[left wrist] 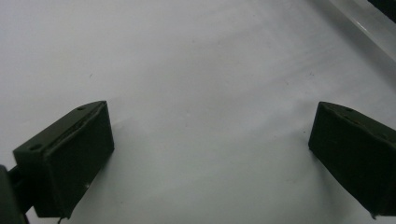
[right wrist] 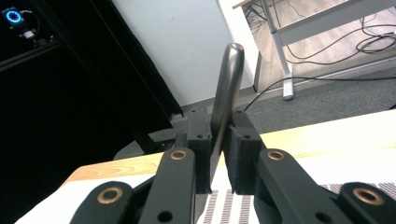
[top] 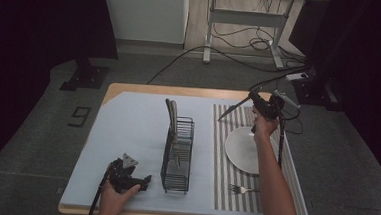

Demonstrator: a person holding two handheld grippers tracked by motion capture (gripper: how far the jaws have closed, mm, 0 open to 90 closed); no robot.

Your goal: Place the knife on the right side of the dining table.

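Observation:
My right gripper (top: 253, 100) is held above the far end of the striped placemat (top: 219, 154), shut on a grey metal utensil (top: 231, 111) that slants down to the left. In the right gripper view the pads close on both sides of the utensil's rounded handle (right wrist: 229, 79), which sticks out past the gripper (right wrist: 218, 140). My left gripper (top: 135, 180) rests near the table's front left corner. Its jaws stand wide apart over the bare pale mat (left wrist: 201, 70), with nothing between them (left wrist: 210, 140).
A black wire cutlery rack (top: 177, 154) stands mid-table with a few handles (top: 171, 110) rising from its far end. A white plate (top: 243, 150) lies on the placemat, and a fork (top: 240, 189) lies near its front edge. Cables and a desk frame (top: 244, 20) are beyond the table.

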